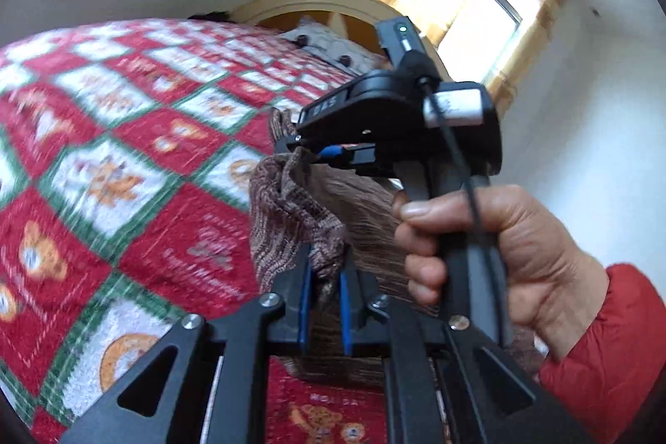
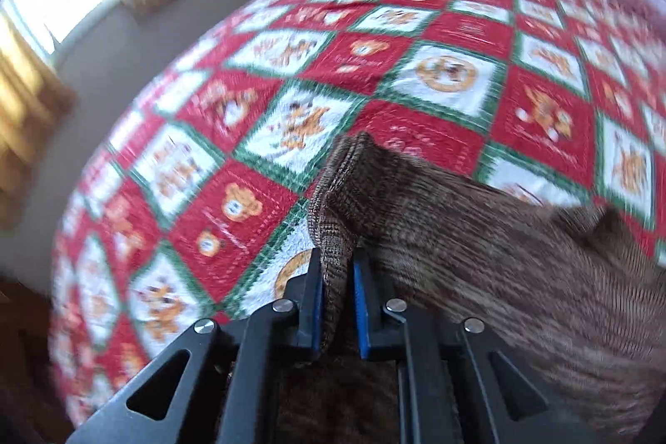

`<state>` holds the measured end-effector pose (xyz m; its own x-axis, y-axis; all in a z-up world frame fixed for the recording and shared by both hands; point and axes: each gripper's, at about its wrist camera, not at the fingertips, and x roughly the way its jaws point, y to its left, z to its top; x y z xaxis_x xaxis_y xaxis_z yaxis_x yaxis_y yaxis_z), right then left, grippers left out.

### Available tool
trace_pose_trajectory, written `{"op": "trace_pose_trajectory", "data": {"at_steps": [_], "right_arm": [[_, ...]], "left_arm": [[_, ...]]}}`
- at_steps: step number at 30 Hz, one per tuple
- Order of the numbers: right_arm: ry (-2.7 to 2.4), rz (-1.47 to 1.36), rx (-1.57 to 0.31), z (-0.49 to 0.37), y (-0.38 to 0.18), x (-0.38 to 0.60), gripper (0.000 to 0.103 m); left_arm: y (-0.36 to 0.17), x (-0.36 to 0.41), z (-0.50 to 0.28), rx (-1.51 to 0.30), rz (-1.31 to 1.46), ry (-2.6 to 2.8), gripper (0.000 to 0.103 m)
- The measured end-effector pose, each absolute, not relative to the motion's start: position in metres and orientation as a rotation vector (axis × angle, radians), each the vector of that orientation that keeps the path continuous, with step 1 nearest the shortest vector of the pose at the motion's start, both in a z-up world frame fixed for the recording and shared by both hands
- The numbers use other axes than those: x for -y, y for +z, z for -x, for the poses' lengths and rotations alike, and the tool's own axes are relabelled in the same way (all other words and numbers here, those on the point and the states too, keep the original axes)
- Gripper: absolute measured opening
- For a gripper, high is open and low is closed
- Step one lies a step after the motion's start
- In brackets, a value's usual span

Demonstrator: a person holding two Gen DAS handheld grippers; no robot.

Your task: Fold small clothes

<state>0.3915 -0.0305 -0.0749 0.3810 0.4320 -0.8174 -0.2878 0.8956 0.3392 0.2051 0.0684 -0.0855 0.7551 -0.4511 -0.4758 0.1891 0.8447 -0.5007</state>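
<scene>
Left hand-held gripper (image 1: 324,277) pinching brown knit garment (image 1: 291,202); right hand-held gripper (image 2: 337,277) clamped on same garment.

My left gripper (image 1: 324,273) is closed, its blue pads (image 1: 305,302) pinching a bunched fold of the brown knit garment (image 1: 291,211) between them. My right gripper (image 2: 337,277) is likewise closed on an edge of the same garment, the fabric filling the gap between its blue pads (image 2: 318,298). From the left wrist view, my right hand (image 1: 491,248) is wrapped around the right gripper's black handle, fingers (image 1: 416,211) curled over the front, a red sleeve (image 1: 616,344) at the wrist. That gripper's nose angles toward the left one and downward.
</scene>
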Motion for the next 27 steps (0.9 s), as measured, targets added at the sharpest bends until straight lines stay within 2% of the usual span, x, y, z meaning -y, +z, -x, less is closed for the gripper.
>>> {"op": "trace_pose_trajectory", "data": {"at_steps": [8, 14, 20, 27], "right_arm": [[0.422, -0.353, -0.988, -0.367, -0.023, 0.151, 0.011], [0.35, -0.338, -0.954, -0.34, -0.007, 0.24, 0.006], [0.282, -0.405, -0.911, -0.309, -0.017, 0.321, 0.006], [0.22, -0.443, -0.948, -0.295, -0.06, 0.364, 0.006]], "left_arm": [[-0.032, -0.007, -0.198, -0.542, 0.309, -0.543, 0.012], [-0.024, 0.075, -0.189, -0.554, 0.214, -0.7, 0.012], [-0.037, 0.14, -0.175, -0.609, 0.133, -0.811, 0.012], [-0.05, 0.184, -0.161, -0.654, 0.055, -0.853, 0.012]]}}
